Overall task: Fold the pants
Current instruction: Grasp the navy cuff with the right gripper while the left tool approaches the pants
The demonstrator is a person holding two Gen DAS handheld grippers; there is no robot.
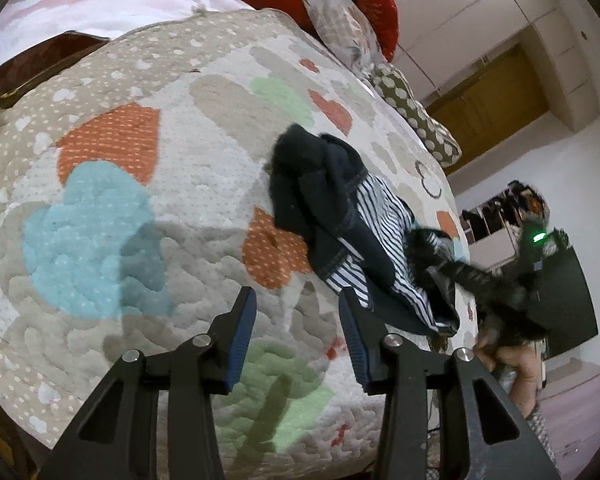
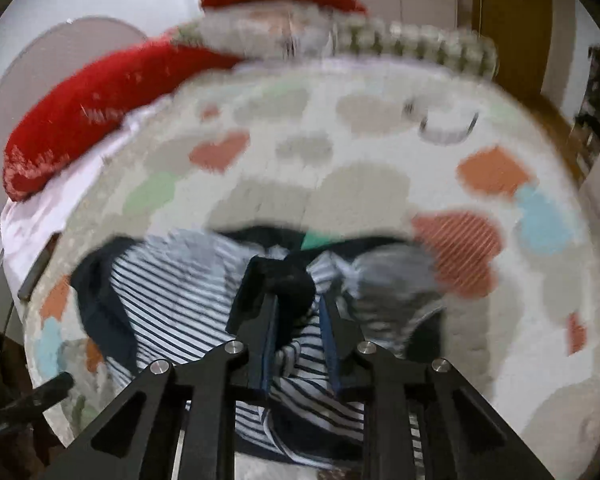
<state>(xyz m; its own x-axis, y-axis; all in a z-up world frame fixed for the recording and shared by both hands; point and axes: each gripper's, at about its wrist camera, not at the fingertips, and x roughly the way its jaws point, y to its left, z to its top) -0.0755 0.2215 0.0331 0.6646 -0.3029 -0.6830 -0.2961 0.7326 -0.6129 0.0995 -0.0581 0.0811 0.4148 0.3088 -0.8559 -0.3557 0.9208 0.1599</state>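
Observation:
The pants (image 1: 340,216) are dark navy with a blue-and-white striped lining, lying crumpled on the quilted bedspread (image 1: 140,160). My left gripper (image 1: 298,300) is open and empty, hovering over the quilt just left of the pants' near end. In the left wrist view my right gripper (image 1: 440,252) reaches in from the right, blurred, at the pants' right end. In the right wrist view my right gripper (image 2: 296,280) is shut on a bunched navy fold of the pants (image 2: 172,304), which spread under and around it. That view is motion-blurred.
Red pillows (image 1: 364,4) and patterned cushions (image 1: 412,112) line the far side of the bed. A dark flat object (image 1: 32,68) lies at the quilt's left edge. The bed edge (image 1: 466,320) drops off to the right, near a wardrobe (image 1: 488,96) and a shelf.

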